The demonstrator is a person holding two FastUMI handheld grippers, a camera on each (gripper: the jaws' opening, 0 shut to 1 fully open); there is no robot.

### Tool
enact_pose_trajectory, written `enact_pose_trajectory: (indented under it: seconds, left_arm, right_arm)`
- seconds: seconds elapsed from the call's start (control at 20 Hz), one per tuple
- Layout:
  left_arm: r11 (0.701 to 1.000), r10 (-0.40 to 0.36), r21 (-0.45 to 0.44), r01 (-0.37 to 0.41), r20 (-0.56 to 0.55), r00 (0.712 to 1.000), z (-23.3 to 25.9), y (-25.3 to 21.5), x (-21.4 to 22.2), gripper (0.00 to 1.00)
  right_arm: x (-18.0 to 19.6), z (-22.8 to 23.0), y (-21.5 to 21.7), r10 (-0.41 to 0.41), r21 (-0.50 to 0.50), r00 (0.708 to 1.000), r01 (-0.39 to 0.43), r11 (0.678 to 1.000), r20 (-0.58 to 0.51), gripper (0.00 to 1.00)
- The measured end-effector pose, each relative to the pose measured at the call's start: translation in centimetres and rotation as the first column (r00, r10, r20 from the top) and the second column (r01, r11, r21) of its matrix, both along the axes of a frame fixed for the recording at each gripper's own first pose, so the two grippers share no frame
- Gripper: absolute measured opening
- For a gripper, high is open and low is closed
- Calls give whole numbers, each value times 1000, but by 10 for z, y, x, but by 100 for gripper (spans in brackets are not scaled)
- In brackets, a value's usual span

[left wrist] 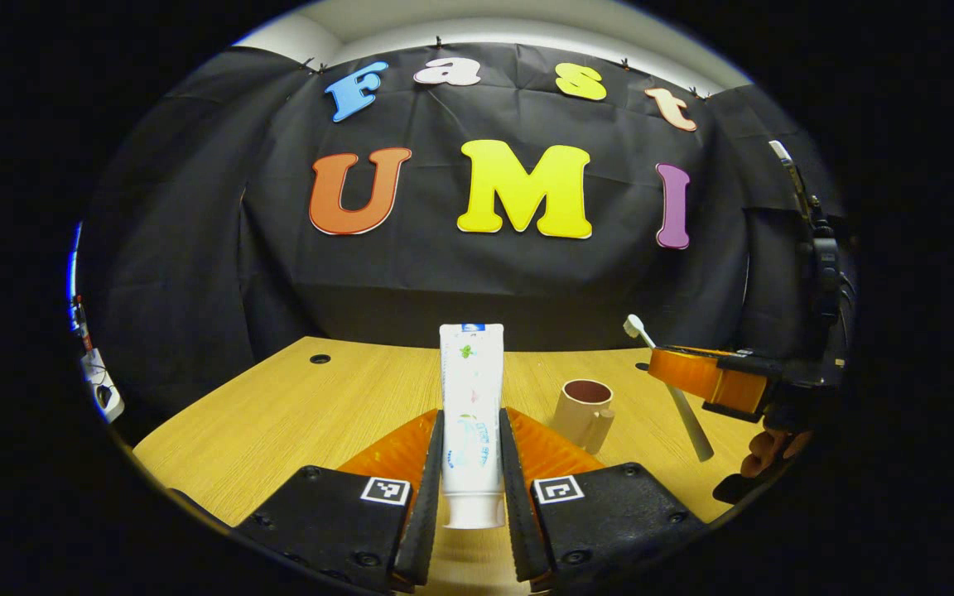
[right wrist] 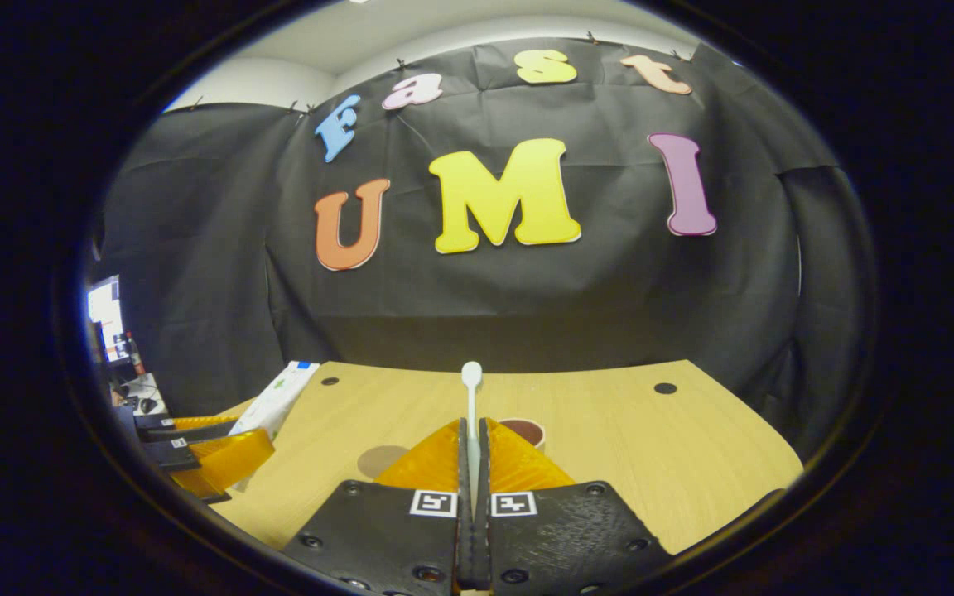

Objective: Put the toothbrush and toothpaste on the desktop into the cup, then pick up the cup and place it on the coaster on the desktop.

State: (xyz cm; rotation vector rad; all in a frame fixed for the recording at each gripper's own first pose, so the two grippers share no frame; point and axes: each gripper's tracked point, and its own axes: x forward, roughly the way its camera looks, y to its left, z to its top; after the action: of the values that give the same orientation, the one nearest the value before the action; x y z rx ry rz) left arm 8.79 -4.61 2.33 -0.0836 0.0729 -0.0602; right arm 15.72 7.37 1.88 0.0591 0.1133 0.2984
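In the left gripper view, the left tool (left wrist: 471, 430) is pinching a toothpaste tube (left wrist: 471, 389) between its two fingers, both pressing flat against the tube's sides. The tube is a smooth, soft-walled plastic one, standing upright with its round cap at the bottom and its flat crimped end on top, lifted clear of the desk (left wrist: 295, 414). The desk is a pale wood-grain board with small round cable holes near its far edge. Just right of the tube, a cup (left wrist: 583, 411) is standing upright on the desk: a matte, slightly tapered cylinder with a darker inside and a small handle on its side. Farther right, the right tool (left wrist: 696, 377) is gripping a toothbrush (left wrist: 680, 401), a slim straight stick slanting up to a small bristled head, held in the air beside the cup.

In the right gripper view, the right tool (right wrist: 474, 443) is pressed nearly together on the thin toothbrush (right wrist: 471, 397), whose rounded head is sticking up past the fingertips. The cup (right wrist: 524, 430) is peeking out just behind the right finger, its round rim showing. At the left edge, the left tool (right wrist: 220, 451) is holding the toothpaste tube (right wrist: 277, 401), which is tilted there above the desk (right wrist: 651, 447).
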Motion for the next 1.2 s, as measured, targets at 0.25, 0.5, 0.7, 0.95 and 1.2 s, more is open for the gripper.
enact_pose_trajectory:
  seconds: [0.25,0.5,0.7,0.95,1.2]
  left_arm:
    - [1000,10,-9,-10,-18,1000,-8,2,25,40]
    - [1000,10,-28,-11,-19,1000,-18,3,32,40]
    - [1000,3,-25,-3,-14,1000,-21,2,36,40]
    - [1000,-9,-21,9,-23,1000,-26,-4,41,40]
    - [1000,-14,-21,14,-34,999,-31,-5,43,40]
  right_arm:
    - [74,20,16,31,27,999,-31,999,6,0]
    - [118,21,20,22,29,999,-23,999,37,1]
    - [137,14,18,3,42,999,-5,999,49,0]
    - [147,8,13,-17,65,999,15,998,33,1]
    - [147,7,13,-25,60,999,23,998,33,5]
